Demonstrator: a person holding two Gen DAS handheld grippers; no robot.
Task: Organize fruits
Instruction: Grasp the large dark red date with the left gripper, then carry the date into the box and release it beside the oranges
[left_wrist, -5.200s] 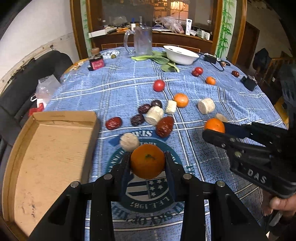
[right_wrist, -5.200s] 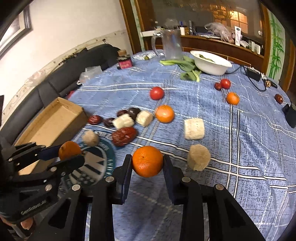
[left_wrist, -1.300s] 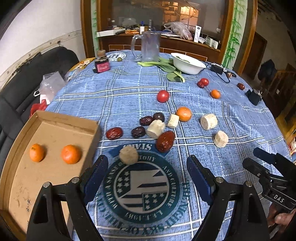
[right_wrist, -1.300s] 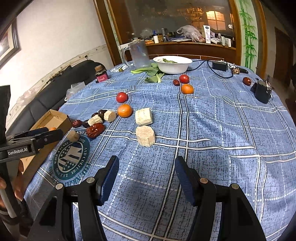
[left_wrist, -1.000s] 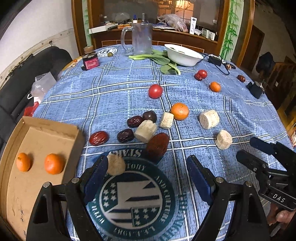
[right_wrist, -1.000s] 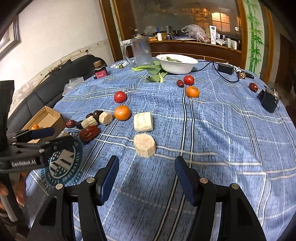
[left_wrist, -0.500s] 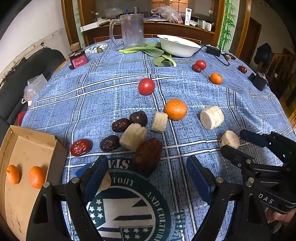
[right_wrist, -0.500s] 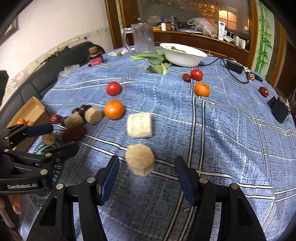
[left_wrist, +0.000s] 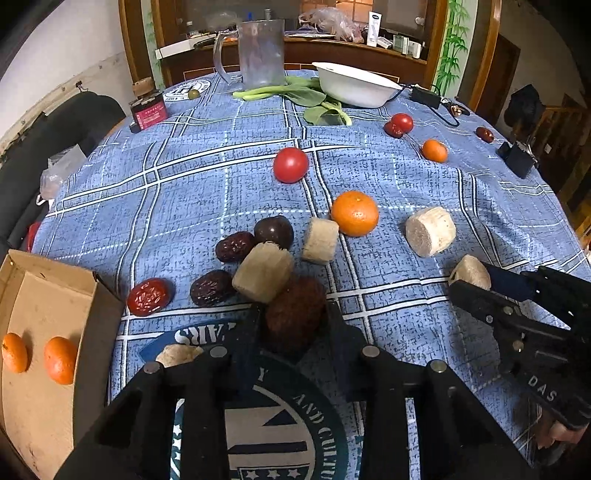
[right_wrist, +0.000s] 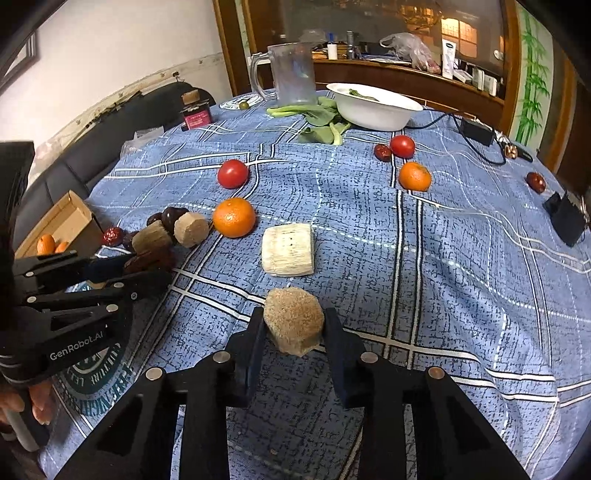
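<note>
Two oranges (left_wrist: 37, 356) already in cardboard box (left_wrist: 55, 280), near left. Left gripper (left_wrist: 293, 325) closing around large dark date (left_wrist: 295, 314); right gripper (right_wrist: 293, 332) closing around tan chunk (right_wrist: 293, 319), apparently gripped. Most fruit remains on tablecloth (left_wrist: 184, 192).

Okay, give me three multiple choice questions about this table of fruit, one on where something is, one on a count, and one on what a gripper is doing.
1. Where does the white bowl stand?
A. At the far side of the table, by the clear jug
B. Inside the cardboard box
C. On the round emblem

2. How many oranges lie in the cardboard box?
A. None
B. Two
C. Four

3. What sits between the fingers of the right hand-held gripper?
A. A red tomato
B. Nothing
C. A tan fibrous chunk

Answers: 1 A, the bowl sits beside the jug and greens. 2 B, two oranges rest on the box floor. 3 C, the closing fingers flank the chunk.
</note>
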